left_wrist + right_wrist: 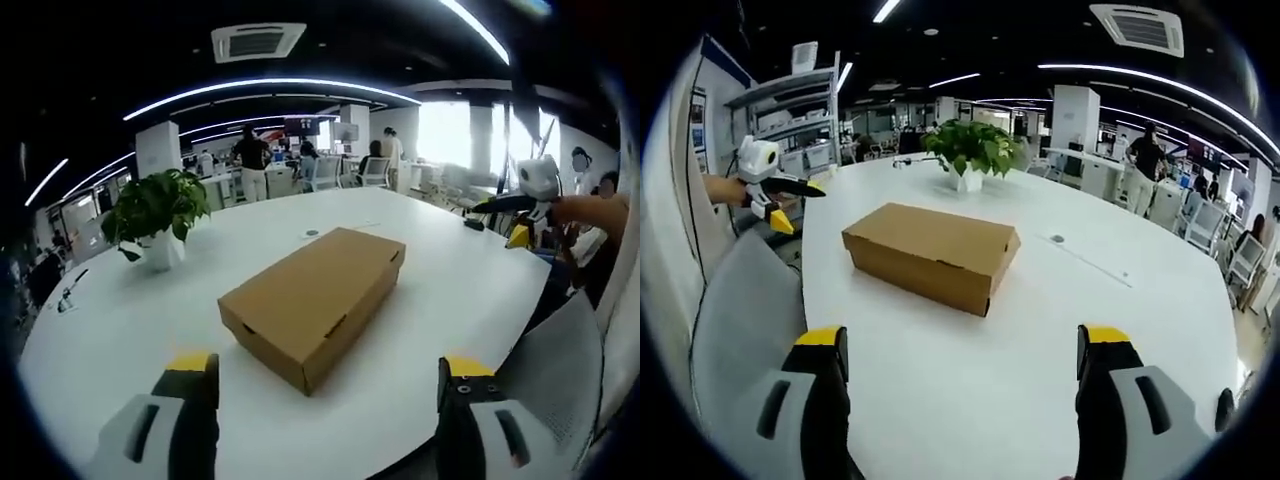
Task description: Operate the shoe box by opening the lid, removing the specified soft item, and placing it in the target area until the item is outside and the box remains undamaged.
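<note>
Inside closed shoe box (315,300), contents hidden

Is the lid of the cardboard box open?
No, the shoe box sits shut on the white table, its lid flat down over the sides.

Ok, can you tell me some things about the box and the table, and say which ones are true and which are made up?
1. The box has its lid shut. True.
2. The box lies on a white table. True.
3. A potted plant stands on top of the box. False: it stands on the table, apart from the box.
4. The left hand-held gripper is squeezing the box. False: it is open, short of the box.
5. The right hand-held gripper is open. True.
</note>
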A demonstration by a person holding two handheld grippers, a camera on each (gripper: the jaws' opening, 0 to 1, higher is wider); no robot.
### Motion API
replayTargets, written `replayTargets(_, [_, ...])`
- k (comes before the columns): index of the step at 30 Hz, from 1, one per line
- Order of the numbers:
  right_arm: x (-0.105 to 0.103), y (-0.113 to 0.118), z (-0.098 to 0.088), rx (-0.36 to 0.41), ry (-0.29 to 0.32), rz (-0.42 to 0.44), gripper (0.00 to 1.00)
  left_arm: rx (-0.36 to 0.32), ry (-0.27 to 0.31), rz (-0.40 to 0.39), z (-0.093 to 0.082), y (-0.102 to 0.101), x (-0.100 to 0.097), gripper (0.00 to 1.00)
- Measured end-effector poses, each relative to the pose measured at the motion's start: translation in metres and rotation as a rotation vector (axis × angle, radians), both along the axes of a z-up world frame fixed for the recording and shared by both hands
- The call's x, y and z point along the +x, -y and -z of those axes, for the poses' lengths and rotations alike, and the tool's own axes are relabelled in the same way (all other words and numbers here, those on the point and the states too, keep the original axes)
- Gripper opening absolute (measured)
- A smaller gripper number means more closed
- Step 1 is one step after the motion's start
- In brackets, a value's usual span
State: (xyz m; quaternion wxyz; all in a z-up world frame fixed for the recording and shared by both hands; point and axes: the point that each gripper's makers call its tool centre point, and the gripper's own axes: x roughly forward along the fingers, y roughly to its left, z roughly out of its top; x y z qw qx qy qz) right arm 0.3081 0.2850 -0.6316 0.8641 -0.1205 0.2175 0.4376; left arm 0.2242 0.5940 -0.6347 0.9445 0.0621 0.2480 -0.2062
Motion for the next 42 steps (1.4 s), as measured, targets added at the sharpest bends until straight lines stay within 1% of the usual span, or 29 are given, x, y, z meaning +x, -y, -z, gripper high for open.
replayTargets(9, [0.019,-0.013,0.006,0.002,0.008,-0.055,0.86,0.001,-0.001,-0.016,0.008,0.003,0.014,0.86])
replayTargets(13, [0.026,-0.02,0.009,0.01,0.008,-0.07,0.83,0.003,0.012,-0.027,0.01,0.001,0.023,0.82])
replayTargets(16, [0.032,-0.027,0.012,0.013,0.006,-0.085,0.82,0.006,-0.001,-0.03,0.016,-0.001,0.03,0.8])
replayTargets(20, [0.039,-0.037,0.015,0.015,0.009,-0.11,0.79,0.012,-0.002,-0.037,0.02,-0.003,0.038,0.79])
replayTargets(23, [0.047,-0.043,0.017,0.031,0.003,-0.11,0.77,0.013,-0.008,-0.046,0.025,-0.005,0.043,0.77])
replayTargets(25, [0.051,-0.047,0.019,0.036,0.001,-0.111,0.77,0.019,-0.022,-0.059,0.031,-0.007,0.047,0.76])
replayTargets(30, [0.062,-0.058,0.03,0.029,-0.009,-0.134,0.74,0.021,-0.031,-0.081,0.036,-0.011,0.055,0.74])
replayTargets(35, [0.071,-0.064,0.042,0.007,-0.02,-0.163,0.72,0.041,-0.033,-0.116,0.043,-0.017,0.063,0.74])
replayTargets(37, [0.074,-0.066,0.046,-0.002,-0.023,-0.176,0.7,0.034,-0.038,-0.121,0.044,-0.016,0.065,0.73])
replayTargets(42, [0.084,-0.07,0.055,-0.009,-0.031,-0.195,0.67,0.047,-0.045,-0.136,0.051,-0.014,0.068,0.72])
